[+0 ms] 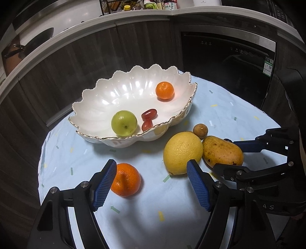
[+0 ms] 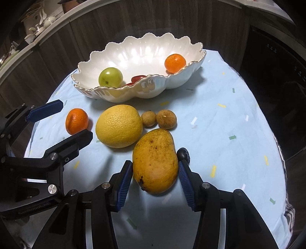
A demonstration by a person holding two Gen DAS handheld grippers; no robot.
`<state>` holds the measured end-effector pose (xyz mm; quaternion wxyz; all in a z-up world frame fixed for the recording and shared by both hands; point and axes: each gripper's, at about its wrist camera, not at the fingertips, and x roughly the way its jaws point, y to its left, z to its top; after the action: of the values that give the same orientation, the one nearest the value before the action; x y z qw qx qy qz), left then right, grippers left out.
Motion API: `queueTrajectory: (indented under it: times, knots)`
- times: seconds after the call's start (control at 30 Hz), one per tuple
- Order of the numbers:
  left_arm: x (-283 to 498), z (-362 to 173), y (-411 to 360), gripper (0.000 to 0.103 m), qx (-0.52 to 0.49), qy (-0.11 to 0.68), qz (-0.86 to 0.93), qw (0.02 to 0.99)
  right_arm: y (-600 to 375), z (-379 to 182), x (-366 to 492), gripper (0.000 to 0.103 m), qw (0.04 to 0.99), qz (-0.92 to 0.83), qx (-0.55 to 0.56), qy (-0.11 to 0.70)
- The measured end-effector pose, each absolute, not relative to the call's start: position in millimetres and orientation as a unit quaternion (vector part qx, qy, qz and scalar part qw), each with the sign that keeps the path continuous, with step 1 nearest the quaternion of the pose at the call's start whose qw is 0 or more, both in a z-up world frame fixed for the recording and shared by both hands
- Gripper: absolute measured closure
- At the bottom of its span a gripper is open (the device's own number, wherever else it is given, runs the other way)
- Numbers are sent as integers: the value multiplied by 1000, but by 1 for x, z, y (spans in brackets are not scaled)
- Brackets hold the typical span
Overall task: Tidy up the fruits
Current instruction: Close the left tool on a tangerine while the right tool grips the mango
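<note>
In the lower centre of the right wrist view, the right gripper [image 2: 155,177] is straddling the mango [image 2: 154,160], pads beside its flanks, contact unclear. Lower left in the left view, the left gripper [image 1: 152,183] is gaping wide, one pad touching the tangerine [image 1: 125,179].

A home kitchen — dark wood-grain cabinet fronts [image 1: 95,63] run under a pale countertop [image 1: 133,14] crowded with sauce bottles [image 1: 168,4] and a wire rack [image 1: 112,7]. A black built-in appliance [image 1: 227,63] with a control strip sits among the cabinets, and a dark wok [image 1: 41,33] rests at far left — crockery [image 2: 41,24] lines another counter.
</note>
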<state>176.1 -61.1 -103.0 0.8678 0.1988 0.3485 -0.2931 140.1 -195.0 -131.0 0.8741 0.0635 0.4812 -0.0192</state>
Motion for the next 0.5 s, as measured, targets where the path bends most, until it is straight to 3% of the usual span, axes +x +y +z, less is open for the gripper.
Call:
queueTrajectory:
  times: [0.5]
  knots:
    - [185, -115, -48, 28, 194, 361, -280, 868, -180, -132, 151, 51, 876, -22, 36, 481]
